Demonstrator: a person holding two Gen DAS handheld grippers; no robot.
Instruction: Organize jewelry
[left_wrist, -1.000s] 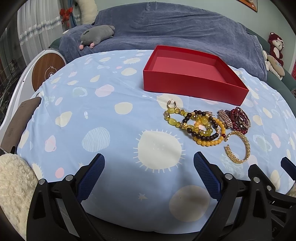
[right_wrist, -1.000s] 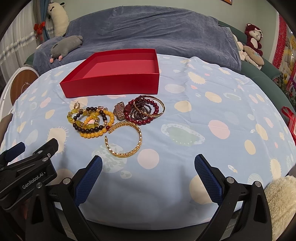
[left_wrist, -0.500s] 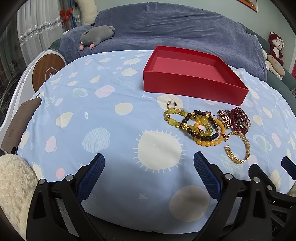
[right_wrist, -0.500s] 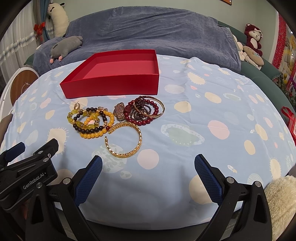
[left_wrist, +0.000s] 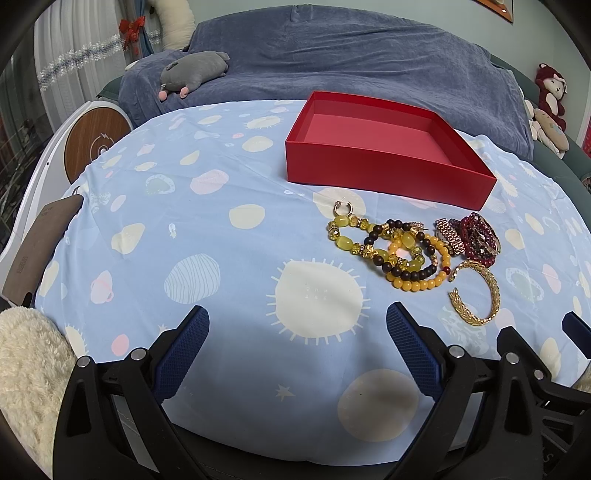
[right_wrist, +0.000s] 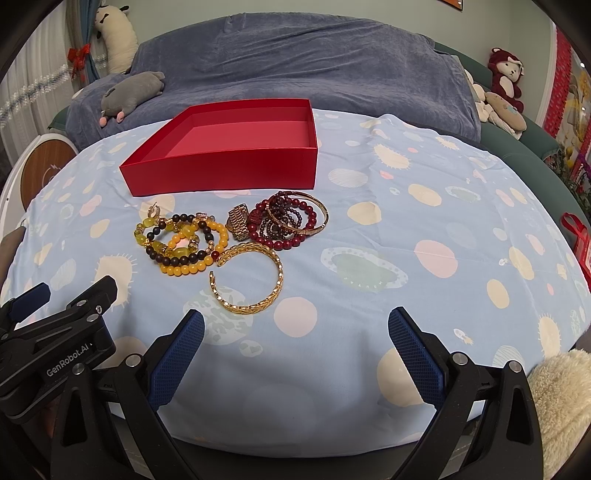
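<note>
- Heaped near the middle of the blue patterned cloth (right_wrist: 424, 184): yellow and dark bead bracelets (right_wrist: 181, 243), dark red bead bracelets (right_wrist: 288, 221), a gold open cuff (right_wrist: 247, 278) nearest.
- Just beyond, touching nothing: an empty red box (right_wrist: 229, 166).
- Far behind: blue-covered sofa (right_wrist: 295, 66), grey plush (right_wrist: 133, 92) left, red plush monkey (right_wrist: 508, 75) right.
- Near edge: left gripper (left_wrist: 297, 343) and right gripper (right_wrist: 295, 343) spread wide, holding nothing.
- Readable on the left gripper's body: "GenRobot.AI".

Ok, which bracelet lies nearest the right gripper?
The open gold cuff bracelet: it lies alone, closest to the right gripper, in front of the beaded bracelets.
</note>
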